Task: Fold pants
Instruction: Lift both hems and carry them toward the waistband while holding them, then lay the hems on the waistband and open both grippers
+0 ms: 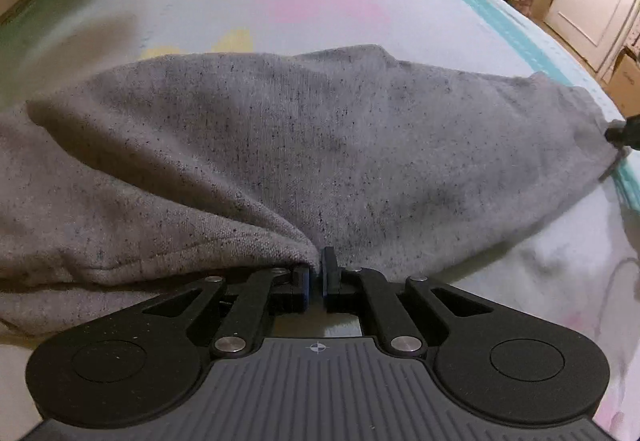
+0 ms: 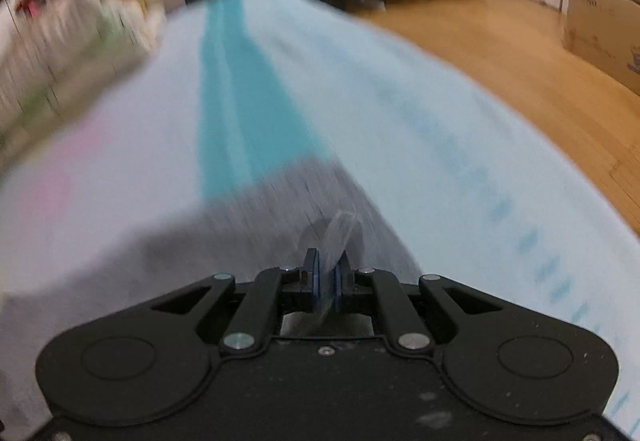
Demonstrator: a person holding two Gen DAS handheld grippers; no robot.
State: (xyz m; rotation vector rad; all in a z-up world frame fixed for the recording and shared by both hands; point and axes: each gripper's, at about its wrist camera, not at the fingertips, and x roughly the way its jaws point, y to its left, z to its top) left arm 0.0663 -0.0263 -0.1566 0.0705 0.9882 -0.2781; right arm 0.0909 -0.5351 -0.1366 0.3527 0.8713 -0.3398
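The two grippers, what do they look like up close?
Both are matte black: the left gripper and right gripper each have two round-ended side lobes, linkage bars with silver pivot pins and blue finger pads. The left's ribbed grey body bears a small crosshair mark.

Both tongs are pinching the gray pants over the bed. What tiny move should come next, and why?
Probably lower the held edge onto the bed, then let go. The left tongs and right tongs are each shut on the gray pants, whose fabric drapes loosely from the pinch rather than lying flat.
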